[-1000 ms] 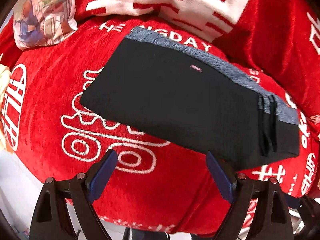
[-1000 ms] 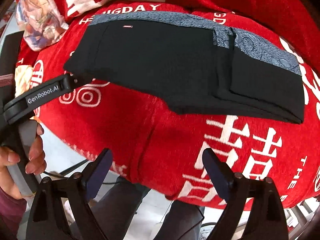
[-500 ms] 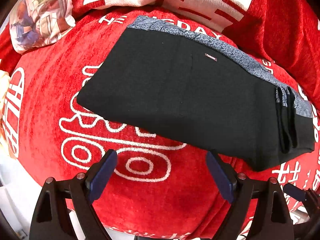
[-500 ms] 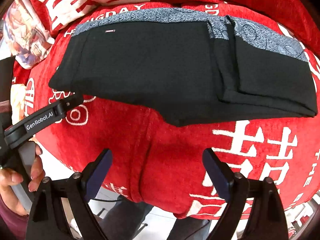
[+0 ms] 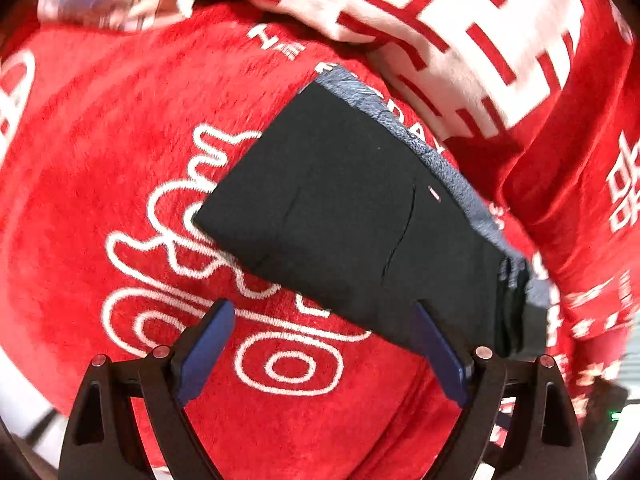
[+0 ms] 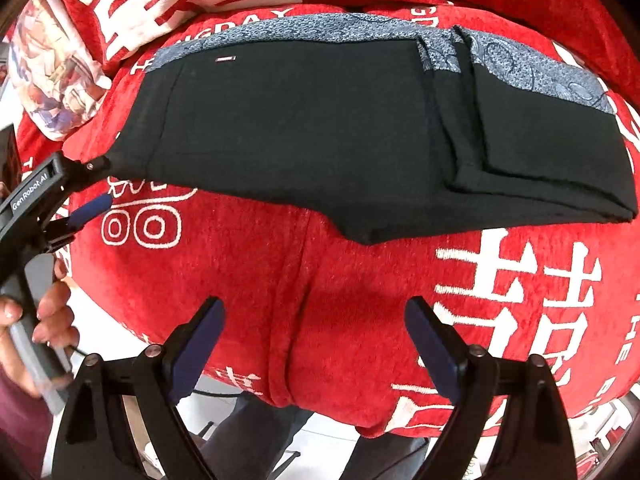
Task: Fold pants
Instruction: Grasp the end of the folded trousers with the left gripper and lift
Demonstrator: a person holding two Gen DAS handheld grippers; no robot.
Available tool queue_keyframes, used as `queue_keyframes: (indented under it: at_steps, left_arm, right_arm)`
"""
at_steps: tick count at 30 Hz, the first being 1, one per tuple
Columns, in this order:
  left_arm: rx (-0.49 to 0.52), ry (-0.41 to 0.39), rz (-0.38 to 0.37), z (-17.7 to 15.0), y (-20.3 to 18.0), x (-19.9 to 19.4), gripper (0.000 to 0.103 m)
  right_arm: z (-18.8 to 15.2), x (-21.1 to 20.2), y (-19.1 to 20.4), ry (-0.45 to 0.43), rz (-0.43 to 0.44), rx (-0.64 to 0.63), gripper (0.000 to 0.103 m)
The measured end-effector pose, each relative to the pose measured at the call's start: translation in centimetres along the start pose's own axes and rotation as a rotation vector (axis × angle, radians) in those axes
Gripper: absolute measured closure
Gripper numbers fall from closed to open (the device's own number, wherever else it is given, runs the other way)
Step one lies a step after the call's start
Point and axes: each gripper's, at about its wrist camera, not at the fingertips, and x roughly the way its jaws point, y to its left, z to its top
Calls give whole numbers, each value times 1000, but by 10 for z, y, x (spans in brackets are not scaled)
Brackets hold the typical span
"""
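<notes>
The black pants (image 6: 320,128) with a grey patterned waistband lie folded flat on the red cloth, the layered end at the right. They also show in the left wrist view (image 5: 360,240). My left gripper (image 5: 324,320) is open, its right fingertip at the pants' near edge; it also shows in the right wrist view (image 6: 80,192) at the pants' left corner. My right gripper (image 6: 316,320) is open and empty, over bare red cloth in front of the pants.
A red cloth with white lettering (image 6: 360,300) covers the table and drops off at the near edge. A red and white cushion (image 5: 440,40) and a printed pillow (image 6: 52,76) lie behind the pants.
My left gripper has moved in toward the pants' left near edge and turned. My right gripper has come a little closer to the pants. Both stay open.
</notes>
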Motion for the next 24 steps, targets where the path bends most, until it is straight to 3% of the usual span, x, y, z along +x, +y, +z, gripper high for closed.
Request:
queue_keyframes:
  at_steps: [3,6,12,14,16,21,24]
  left_arm:
    - [-67,2,-129,-2,10,11,12]
    - [-88,-7,-190,-4,5,23,12]
    - [-137,-14,-232,6,-3,43,12]
    - [-144,-14,-251,9,-4,43,7]
    - [-144,-8,-230,9,-9,41,7]
    - [-60,-84,-214,12,-36,23,7]
    - [-83,-58,-128,21,-32,39,7]
  right_arm:
    - [-1,5,-3,9,12,6,10]
    - [-1,13,-4,26,18,4,10]
    - [-4,21,-4,49,22,7,10]
    - [-3,23,-4,53,33,17,10]
    - [-1,23,-4,49,36,19,10]
    - [7,10,-7,-4,39,20,10]
    - [18,2,-13,-41,40,27,10]
